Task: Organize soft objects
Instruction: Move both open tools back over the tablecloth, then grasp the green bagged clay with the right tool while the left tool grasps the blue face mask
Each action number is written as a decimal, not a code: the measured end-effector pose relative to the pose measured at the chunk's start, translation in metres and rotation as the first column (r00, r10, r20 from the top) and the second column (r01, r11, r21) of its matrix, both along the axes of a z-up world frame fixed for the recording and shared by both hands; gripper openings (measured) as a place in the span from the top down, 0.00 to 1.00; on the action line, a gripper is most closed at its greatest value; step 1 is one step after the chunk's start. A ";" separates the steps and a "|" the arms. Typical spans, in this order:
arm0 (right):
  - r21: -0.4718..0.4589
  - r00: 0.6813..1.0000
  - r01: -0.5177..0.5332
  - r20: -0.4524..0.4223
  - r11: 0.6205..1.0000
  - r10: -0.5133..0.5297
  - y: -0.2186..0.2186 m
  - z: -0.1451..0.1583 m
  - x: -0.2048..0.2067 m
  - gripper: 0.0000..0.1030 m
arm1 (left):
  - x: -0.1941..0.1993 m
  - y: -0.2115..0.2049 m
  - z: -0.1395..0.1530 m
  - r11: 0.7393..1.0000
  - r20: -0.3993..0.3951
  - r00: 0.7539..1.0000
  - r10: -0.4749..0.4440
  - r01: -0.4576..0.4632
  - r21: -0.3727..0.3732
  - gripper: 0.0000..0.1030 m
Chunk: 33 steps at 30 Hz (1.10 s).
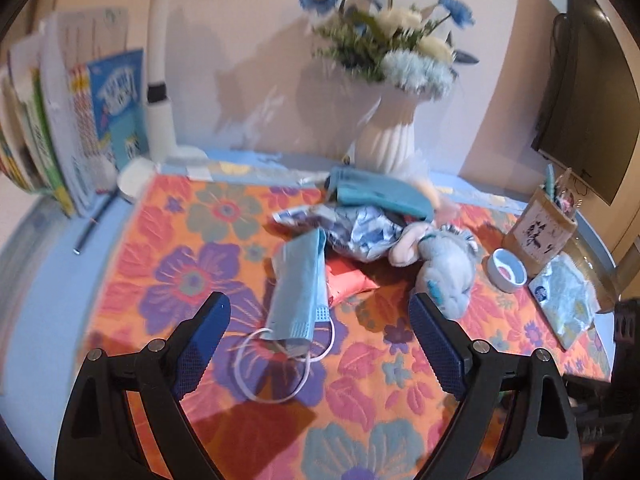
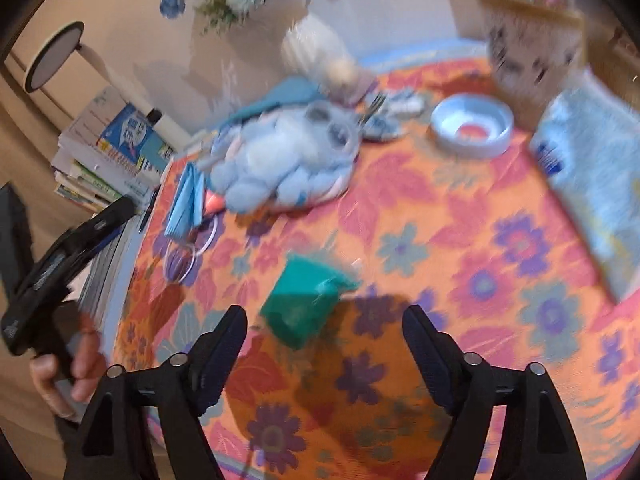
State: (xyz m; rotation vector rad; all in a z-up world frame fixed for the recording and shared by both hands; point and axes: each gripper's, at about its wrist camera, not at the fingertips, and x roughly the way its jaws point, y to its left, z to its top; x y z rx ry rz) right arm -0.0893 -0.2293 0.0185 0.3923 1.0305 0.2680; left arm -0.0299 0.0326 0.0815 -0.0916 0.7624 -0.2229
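A blue face mask (image 1: 298, 292) with white ear loops lies on the floral cloth (image 1: 168, 240), just ahead of my open, empty left gripper (image 1: 320, 312). Beside it are a small red pouch (image 1: 350, 280), a patterned blue-white cloth (image 1: 356, 228), a teal cloth (image 1: 376, 194) and a pale blue plush toy (image 1: 448, 268). In the right wrist view a folded green cloth (image 2: 306, 304) lies on the mat between the tips of my open, empty right gripper (image 2: 324, 320). The plush (image 2: 288, 164) and mask (image 2: 186, 200) lie beyond it.
A white vase of flowers (image 1: 390, 136) stands at the back, books (image 1: 80, 120) and a white lamp (image 1: 158, 92) at the left. A small blue bowl (image 1: 506, 270), a wooden pen holder (image 1: 540, 232) and a tissue pack (image 1: 566, 304) sit at the right. The left gripper shows at the left of the right wrist view (image 2: 60, 264).
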 end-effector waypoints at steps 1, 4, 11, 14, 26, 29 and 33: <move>0.009 1.000 -0.012 -0.015 1.000 0.013 0.007 -0.005 0.001 0.23 | 0.005 -0.001 -0.005 1.000 -0.011 1.000 0.003 -0.003 -0.002 0.13; -0.032 0.999 -0.039 -0.029 0.999 0.038 0.025 -0.011 0.004 0.23 | 0.020 -0.001 -0.019 1.000 -0.027 0.999 0.024 -0.024 -0.004 0.13; -0.208 0.999 -0.044 0.019 0.977 0.049 0.051 -0.010 0.017 0.23 | 0.042 -0.010 -0.033 0.999 -0.036 0.998 0.044 -0.043 0.030 0.16; -0.259 0.997 -0.041 0.054 0.965 0.057 0.056 -0.011 0.017 0.23 | 0.047 -0.013 -0.041 0.998 -0.044 0.998 0.044 -0.042 0.046 0.21; -0.256 0.986 -0.009 0.158 0.967 0.051 0.052 -0.006 0.012 0.51 | 0.050 -0.011 -0.052 0.999 -0.066 0.998 -0.014 0.012 -0.035 0.78; -0.252 0.984 -0.020 0.166 0.968 0.063 0.056 -0.004 0.010 0.52 | 0.046 -0.011 -0.051 0.999 -0.053 0.998 -0.016 0.015 -0.033 0.84; -0.253 0.971 -0.034 0.219 0.967 0.091 0.062 0.001 -0.001 0.52 | 0.039 -0.005 -0.046 0.997 -0.028 0.999 -0.027 0.025 -0.079 0.86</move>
